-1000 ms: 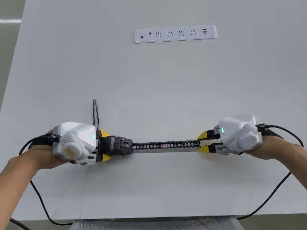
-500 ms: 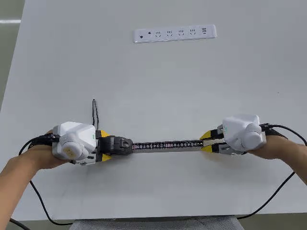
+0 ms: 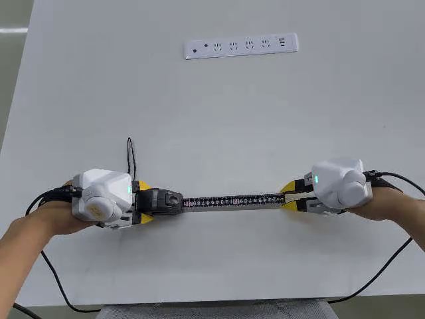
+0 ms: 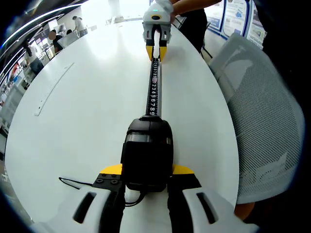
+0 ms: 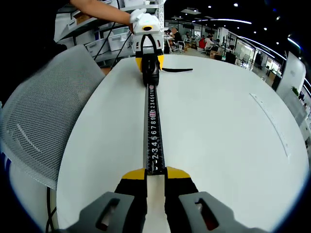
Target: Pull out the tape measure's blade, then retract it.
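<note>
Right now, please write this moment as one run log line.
left tool: shut on tape measure case | right tool: shut on blade end | blade: pulled out, straight between tools

The blade (image 3: 232, 200) stretches from 9 to 3 o'clock along the table (image 3: 219, 119), from the case (image 3: 159, 201) clamped in the left gripper (image 3: 145, 201) to the right gripper (image 3: 289, 197) pinching its end, and it bars any crossing there. Toward 12 o'clock, open tabletop reaches the power strip (image 3: 242, 46). A thin cord (image 3: 131, 156) loops at 12 o'clock of the left gripper. A chair (image 3: 212, 310) stands at 6 o'clock.
</note>
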`<control>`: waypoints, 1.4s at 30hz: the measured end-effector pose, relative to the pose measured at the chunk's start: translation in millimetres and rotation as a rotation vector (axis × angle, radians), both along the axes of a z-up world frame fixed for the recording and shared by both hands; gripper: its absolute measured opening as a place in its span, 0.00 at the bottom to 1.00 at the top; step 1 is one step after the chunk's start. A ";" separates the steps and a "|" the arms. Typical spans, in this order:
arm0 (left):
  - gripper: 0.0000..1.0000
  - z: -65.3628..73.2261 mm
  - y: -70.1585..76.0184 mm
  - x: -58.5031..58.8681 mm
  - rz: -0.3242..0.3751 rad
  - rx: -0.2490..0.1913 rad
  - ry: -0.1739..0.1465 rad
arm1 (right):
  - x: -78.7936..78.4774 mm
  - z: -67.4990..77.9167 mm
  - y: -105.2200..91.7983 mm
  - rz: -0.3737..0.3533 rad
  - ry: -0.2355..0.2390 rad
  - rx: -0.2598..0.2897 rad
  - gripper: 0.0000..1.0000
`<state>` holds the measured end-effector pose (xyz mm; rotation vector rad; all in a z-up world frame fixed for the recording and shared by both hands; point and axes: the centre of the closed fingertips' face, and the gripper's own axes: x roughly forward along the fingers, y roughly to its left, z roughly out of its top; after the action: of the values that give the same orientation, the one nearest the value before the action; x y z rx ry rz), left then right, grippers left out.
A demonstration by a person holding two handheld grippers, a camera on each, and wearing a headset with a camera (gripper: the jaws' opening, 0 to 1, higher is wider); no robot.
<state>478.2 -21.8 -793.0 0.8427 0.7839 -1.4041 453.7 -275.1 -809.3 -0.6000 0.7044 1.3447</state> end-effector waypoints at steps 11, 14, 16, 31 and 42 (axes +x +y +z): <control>0.29 -0.1 0.2 0.4 -0.003 0.007 -0.001 | 0.2 0.6 -4.6 -0.001 -0.006 -0.010 0.10; 0.29 -0.1 0.3 0.5 -0.004 0.008 0.000 | -0.2 0.0 -5.9 -0.004 -0.002 -0.010 0.10; 0.29 -0.2 0.3 0.6 -0.005 0.009 0.000 | -1.0 -0.4 -6.8 -0.004 0.000 -0.013 0.10; 0.29 -1.9 -3.5 1.5 -0.016 0.038 0.000 | -3.2 -3.4 -7.2 -0.003 0.018 -0.040 0.11; 0.30 -2.6 -3.8 1.9 -0.011 0.051 0.004 | -2.8 -4.6 -7.0 -0.009 0.026 -0.063 0.12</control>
<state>480.2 -25.5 -795.6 0.8846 0.8226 -1.4007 450.9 -282.1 -813.9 -0.6305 0.7720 1.3282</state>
